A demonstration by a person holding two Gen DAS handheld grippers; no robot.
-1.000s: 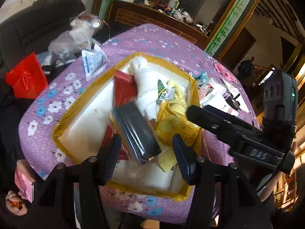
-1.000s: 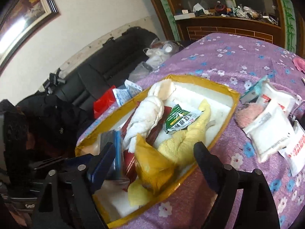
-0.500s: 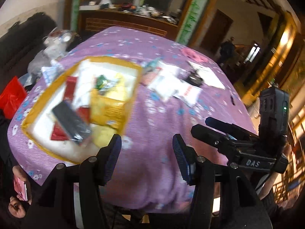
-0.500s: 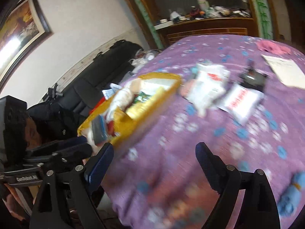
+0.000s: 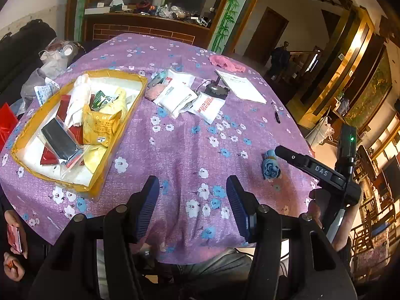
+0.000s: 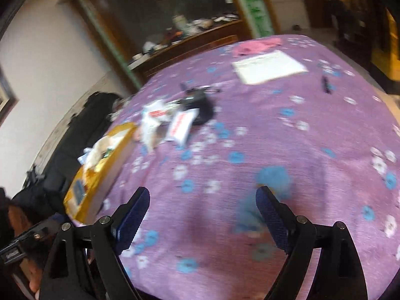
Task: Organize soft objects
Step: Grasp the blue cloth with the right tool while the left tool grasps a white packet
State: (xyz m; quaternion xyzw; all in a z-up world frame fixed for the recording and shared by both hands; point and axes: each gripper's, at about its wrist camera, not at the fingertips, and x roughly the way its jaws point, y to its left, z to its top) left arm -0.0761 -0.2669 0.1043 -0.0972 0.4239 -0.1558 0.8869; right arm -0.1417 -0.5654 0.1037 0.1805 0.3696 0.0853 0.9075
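A: Entry. Tabletop [image 5: 190, 150], round, under a purple cloth printed with white and blue blossoms; the weave looks napped and a little grippy. At its left sits the yellow-rimmed tray [image 5: 125, 122], shallow with a white floor, already holding a yellow crinkled pouch [image 5: 100, 125], a white rolled cloth [image 5: 78, 100], a dark flat pack in clear film and some red flat packets.

B: Loose items?

A: White sealed pouches [image 5: 180, 95] lie mid-table just right of the tray, pillowy with a matte film. A white sheet sits behind them and a pink cloth [image 5: 226, 62] at the far edge. Smallest is the blue rolled cloth [image 5: 270, 168], a soft coil near the front right edge, well apart from the tray.

B: Jaws?

A: Left gripper [image 5: 192, 207] has its jaws parted with nothing between them, hovering over bare cloth at the near edge. Right gripper [image 6: 202, 215] has its jaws spread wide and empty; the blue cloth shows as a blur just beside the right pad. That view is smeared, so contact cannot be judged.

B: Step in hand?

A: Judged: the right hand goes for the blue roll. I advise centring the roll between the pads, coming down steeply and closing on its bulk rather than a loose end, so the coil doesn't unwind. Avoid snagging the tablecloth. Carry it low to the tray and place it in the open white corner.
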